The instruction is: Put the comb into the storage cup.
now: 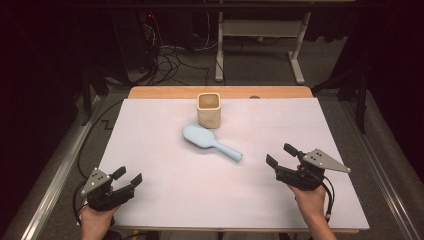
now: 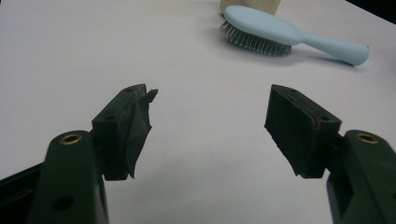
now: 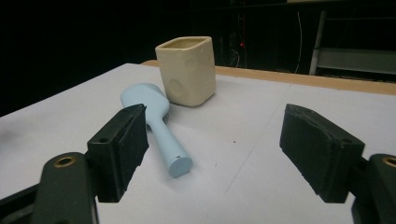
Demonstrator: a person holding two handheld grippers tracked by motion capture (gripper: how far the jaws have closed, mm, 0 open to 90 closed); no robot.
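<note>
1. The hairbrush [image 1: 210,141] lies bristles down near the middle of the white table [image 1: 150,150], its handle pointing toward 4 o'clock.
2. A cream cup [image 1: 209,110] stands upright just beyond the brush head, at 12 o'clock from it (the two look nearly touching).
3. The left gripper [image 1: 130,176] sits at 8 o'clock from the brush, well apart, jaws released with nothing between them.
4. The right gripper [image 1: 281,154] sits at 4 o'clock, near the handle's end, jaws spread and holding nothing.

Not seeing any readable text, labels, brands or numbers anywhere here, not on the brush [image 1: 210,141] or cup [image 1: 208,109] either.
</note>
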